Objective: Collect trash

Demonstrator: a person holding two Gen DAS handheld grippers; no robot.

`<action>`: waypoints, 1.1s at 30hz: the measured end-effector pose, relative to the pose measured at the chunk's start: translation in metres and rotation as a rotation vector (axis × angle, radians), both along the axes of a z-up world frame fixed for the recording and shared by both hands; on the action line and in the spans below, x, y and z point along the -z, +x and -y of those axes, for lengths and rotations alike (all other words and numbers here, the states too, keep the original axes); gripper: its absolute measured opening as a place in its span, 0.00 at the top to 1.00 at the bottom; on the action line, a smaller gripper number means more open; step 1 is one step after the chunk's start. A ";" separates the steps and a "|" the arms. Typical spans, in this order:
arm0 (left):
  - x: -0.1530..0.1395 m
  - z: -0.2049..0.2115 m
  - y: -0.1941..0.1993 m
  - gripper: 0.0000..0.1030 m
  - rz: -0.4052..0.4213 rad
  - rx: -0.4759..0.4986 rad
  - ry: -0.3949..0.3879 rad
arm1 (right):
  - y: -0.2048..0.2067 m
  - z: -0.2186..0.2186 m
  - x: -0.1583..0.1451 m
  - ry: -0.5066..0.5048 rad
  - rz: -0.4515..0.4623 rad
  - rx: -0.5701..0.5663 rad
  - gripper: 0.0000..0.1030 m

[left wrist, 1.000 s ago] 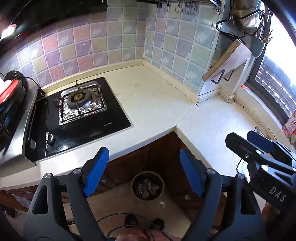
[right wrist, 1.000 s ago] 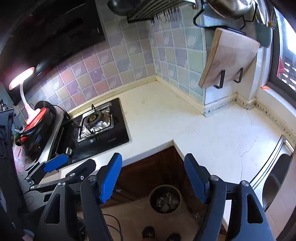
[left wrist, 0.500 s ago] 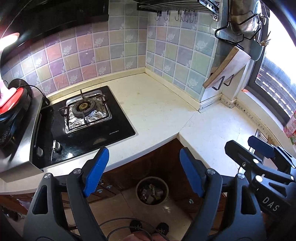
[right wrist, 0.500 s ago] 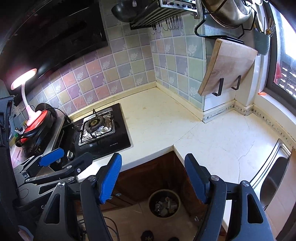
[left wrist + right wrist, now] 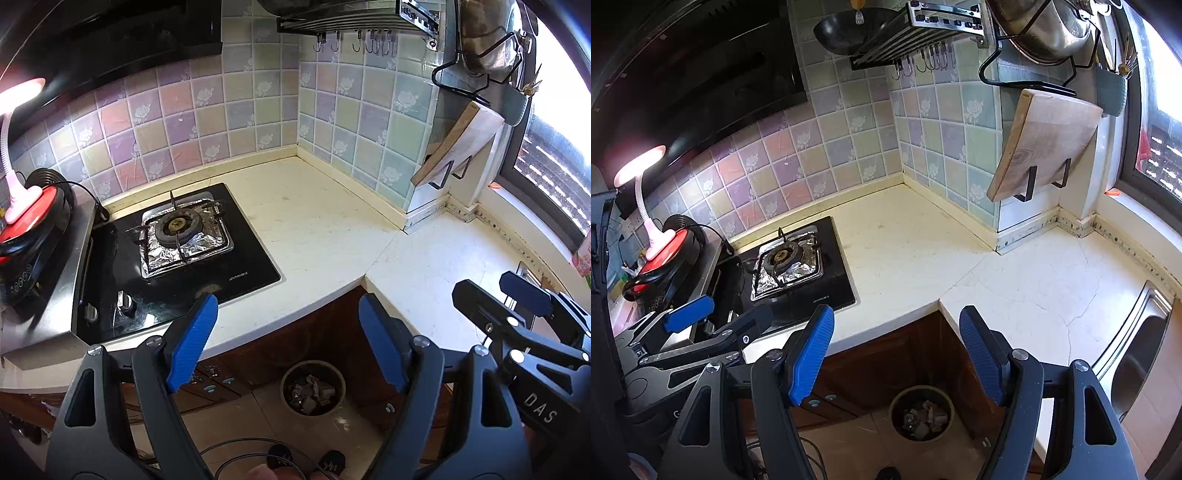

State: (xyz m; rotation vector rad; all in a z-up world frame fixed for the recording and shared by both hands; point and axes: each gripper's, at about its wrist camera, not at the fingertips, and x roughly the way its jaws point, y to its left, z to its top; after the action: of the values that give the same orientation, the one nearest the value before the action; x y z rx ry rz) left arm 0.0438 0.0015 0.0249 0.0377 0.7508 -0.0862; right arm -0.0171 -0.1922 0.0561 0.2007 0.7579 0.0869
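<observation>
Both views rose; trash bin [image 5: 313,387] sits below spread fingers [image 5: 192,339].

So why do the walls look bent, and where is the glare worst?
Both views bulge, a fisheye effect: the countertop edges curve. In the left wrist view the window is blown out white and the lamp glows washed-out; in the right wrist view the lamp flares pink, and the hood is nearly black.

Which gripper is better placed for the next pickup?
Neither clearly: left gripper and right gripper are both open and empty, side by side over the bin. No trash shows on the counter.
</observation>
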 end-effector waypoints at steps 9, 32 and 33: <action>-0.003 0.000 0.000 0.25 0.007 -0.002 0.003 | 0.003 -0.002 -0.003 -0.004 0.013 0.005 0.31; 0.009 -0.008 0.012 0.25 -0.032 0.017 0.014 | 0.006 -0.003 0.002 -0.004 0.008 0.013 0.31; 0.010 -0.009 0.012 0.25 -0.033 0.018 0.013 | 0.006 -0.003 0.002 -0.004 0.008 0.014 0.31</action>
State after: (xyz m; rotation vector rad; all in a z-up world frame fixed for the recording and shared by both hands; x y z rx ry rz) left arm 0.0561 0.0102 0.0153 0.0556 0.7841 -0.0989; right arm -0.0112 -0.1892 0.0538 0.2015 0.7490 0.0732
